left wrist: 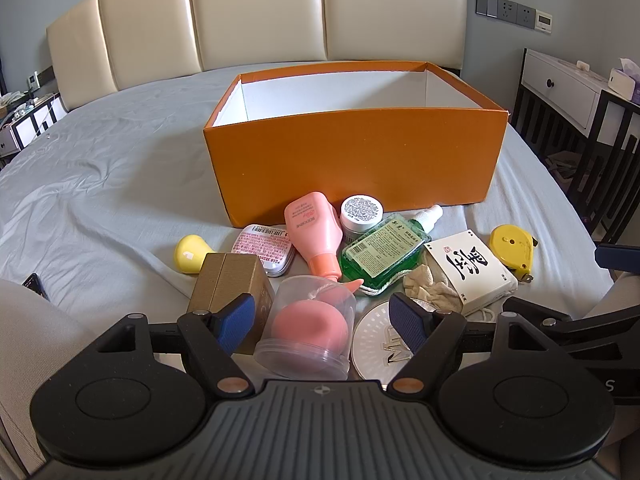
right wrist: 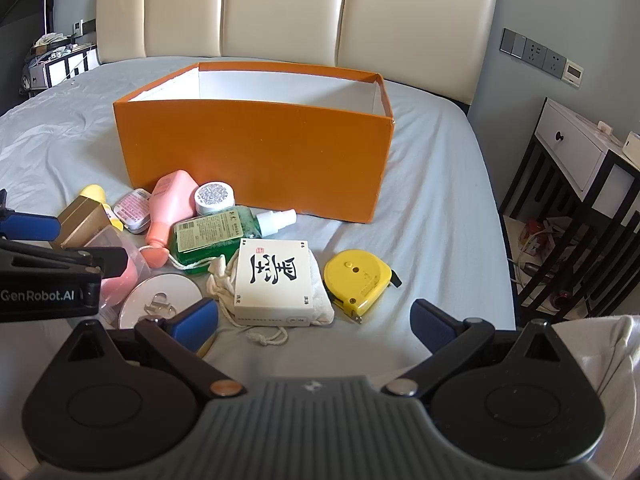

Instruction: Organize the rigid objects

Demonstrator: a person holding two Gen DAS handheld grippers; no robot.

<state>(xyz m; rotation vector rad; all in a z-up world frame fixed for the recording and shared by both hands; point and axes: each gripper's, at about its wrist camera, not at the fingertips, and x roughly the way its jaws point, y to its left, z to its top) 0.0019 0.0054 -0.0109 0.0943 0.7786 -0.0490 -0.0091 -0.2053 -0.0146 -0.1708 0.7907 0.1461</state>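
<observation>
An open orange box [left wrist: 352, 160] [right wrist: 256, 160] stands on the grey bed, its white inside bare as far as I see. In front of it lie a pink bottle [left wrist: 316, 232], a green spray bottle [left wrist: 384, 250], a small jar [left wrist: 361, 211], a pink tin [left wrist: 264, 246], a yellow tape measure [right wrist: 358, 278] and a white box with black characters [right wrist: 274, 286]. My left gripper [left wrist: 322, 322] is open, its fingers either side of a clear tub holding a pink sponge [left wrist: 306, 332]. My right gripper [right wrist: 314, 322] is open above bare sheet, just before the white box.
A gold box [left wrist: 228, 280], a yellow egg-shaped thing [left wrist: 192, 252] and a round white compact [left wrist: 380, 344] also lie in the pile. A cream padded headboard [left wrist: 256, 12] is behind. A nightstand [right wrist: 576, 160] stands right of the bed. Open sheet spreads to the left.
</observation>
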